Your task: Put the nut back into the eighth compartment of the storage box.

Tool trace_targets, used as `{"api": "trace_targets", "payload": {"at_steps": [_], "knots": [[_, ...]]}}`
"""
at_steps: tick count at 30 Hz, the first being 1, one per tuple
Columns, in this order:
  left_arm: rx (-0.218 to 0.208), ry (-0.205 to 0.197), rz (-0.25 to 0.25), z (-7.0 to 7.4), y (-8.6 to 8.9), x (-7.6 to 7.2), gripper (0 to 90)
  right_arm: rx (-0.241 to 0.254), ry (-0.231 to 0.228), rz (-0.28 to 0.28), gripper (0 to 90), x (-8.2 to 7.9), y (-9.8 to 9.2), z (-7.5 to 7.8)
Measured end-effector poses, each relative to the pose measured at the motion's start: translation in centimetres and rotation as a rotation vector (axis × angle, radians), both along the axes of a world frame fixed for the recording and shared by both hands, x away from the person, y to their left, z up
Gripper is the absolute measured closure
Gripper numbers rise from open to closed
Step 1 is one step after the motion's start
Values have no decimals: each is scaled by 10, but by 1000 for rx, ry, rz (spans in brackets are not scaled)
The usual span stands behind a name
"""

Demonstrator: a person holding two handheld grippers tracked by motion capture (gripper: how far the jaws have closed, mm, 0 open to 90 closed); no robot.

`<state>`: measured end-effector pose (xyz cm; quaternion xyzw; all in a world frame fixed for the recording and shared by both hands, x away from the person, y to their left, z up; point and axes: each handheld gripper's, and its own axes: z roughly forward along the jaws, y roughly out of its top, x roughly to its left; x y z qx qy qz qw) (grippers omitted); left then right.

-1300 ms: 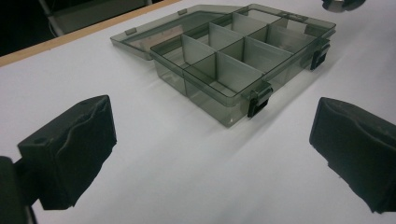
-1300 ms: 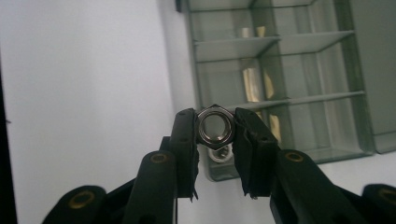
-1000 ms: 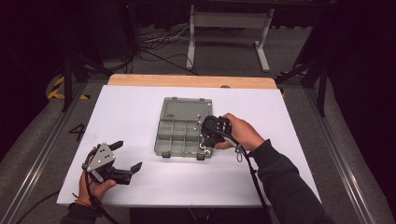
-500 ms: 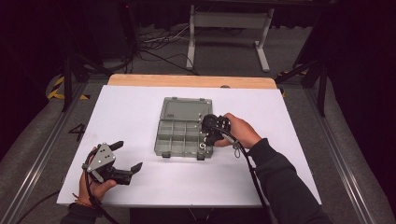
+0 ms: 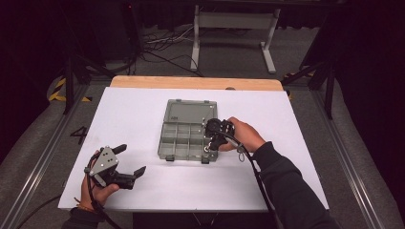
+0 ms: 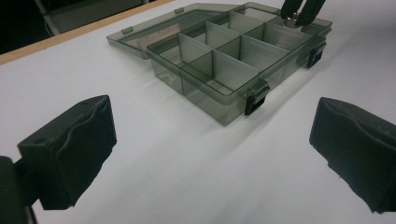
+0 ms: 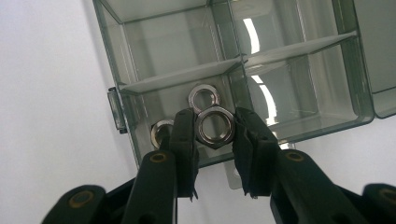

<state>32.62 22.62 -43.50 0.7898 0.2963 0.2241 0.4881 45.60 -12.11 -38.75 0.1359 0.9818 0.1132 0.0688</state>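
A smoky clear compartment box [image 5: 184,136] lies open mid-table, its lid flat behind it. My right gripper [image 5: 209,145] points down over the box's near right corner, shut on a silver hex nut [image 7: 201,132] held flat between its pads [image 7: 184,135]. Two more nuts [image 7: 204,98] [image 7: 161,132] lie in the compartment below it. In the left gripper view the box [image 6: 224,70] sits ahead, with the right gripper [image 6: 299,11] and its nut at the far corner. My left gripper [image 5: 131,160] rests at the table's near left, open with nothing between its pads [image 6: 74,149].
The white table top [image 5: 143,109] has a wooden strip along its far edge [image 5: 191,82]. Black latches [image 6: 254,95] stick out from the box's front wall. Beyond the table stand a white frame [image 5: 234,24] and cables on the floor.
My right gripper has sunk a little toward the box's near right compartment, the nut still in it. The left hand has stayed put.
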Motion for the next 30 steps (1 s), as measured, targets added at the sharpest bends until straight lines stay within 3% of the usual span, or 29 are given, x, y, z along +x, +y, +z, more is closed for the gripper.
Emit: {"api": "trace_targets", "payload": {"at_steps": [7,18,27,30], "knots": [[2,2,0,0,0,0,11,-10,0,3,696,-1,1,1],[-1,2,2,0,0,0,11,4,-16,-8,591,-4,-2,5],[1,3,1,0,0,0,11,112,-42,-23,523,-12,-15,17],[0,3,1,0,-1,0,11,149,-70,-23,501,-16,-21,21]]}}
